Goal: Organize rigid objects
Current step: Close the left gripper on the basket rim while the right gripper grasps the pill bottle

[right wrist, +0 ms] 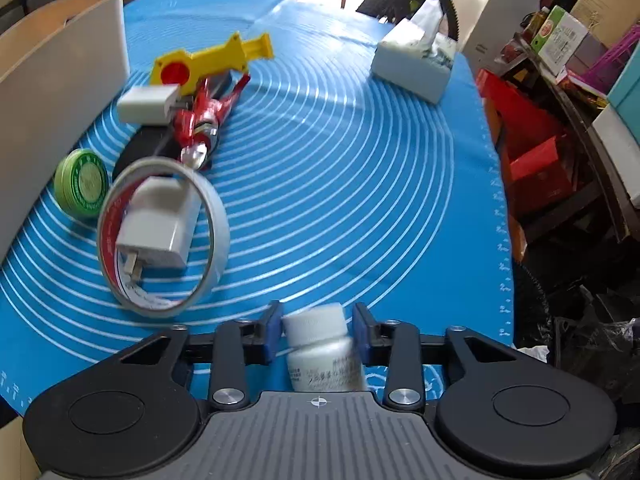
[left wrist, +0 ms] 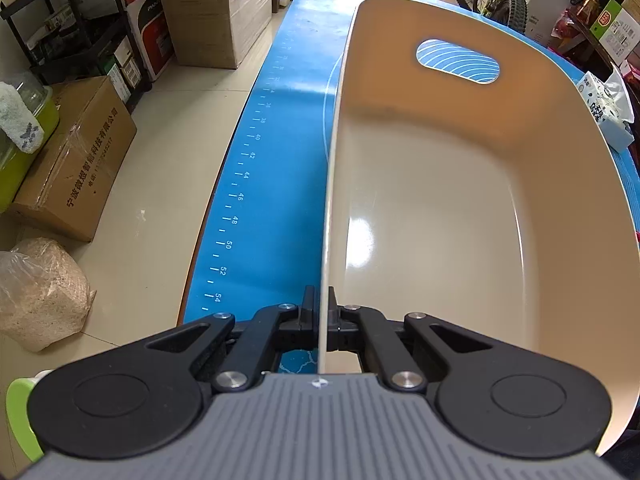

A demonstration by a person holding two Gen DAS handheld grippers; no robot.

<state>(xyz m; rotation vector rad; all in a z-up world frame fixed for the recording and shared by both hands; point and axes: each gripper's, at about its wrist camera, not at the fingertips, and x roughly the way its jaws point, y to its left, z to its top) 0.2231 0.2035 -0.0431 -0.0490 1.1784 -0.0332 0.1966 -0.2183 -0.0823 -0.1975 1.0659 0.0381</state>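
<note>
My left gripper (left wrist: 323, 314) is shut on the left wall of an empty beige plastic bin (left wrist: 440, 208) that stands on the blue mat (left wrist: 280, 160). The bin also shows at the left edge of the right wrist view (right wrist: 60, 80). My right gripper (right wrist: 318, 330) has its blue pads around a white pill bottle (right wrist: 322, 346) lying on the mat, with small gaps at both sides. Ahead on the left lie a tape roll (right wrist: 164, 240) around a white charger (right wrist: 156, 226), a green tin (right wrist: 82, 186), a red toy figure (right wrist: 204, 120), a yellow toy (right wrist: 212, 60) and a second white charger (right wrist: 148, 104).
A tissue box (right wrist: 414, 62) stands at the far right of the mat (right wrist: 340, 180). The table's right edge drops to red boxes and clutter. Left of the table are cardboard boxes (left wrist: 76, 156), a shelf and a bag on the floor.
</note>
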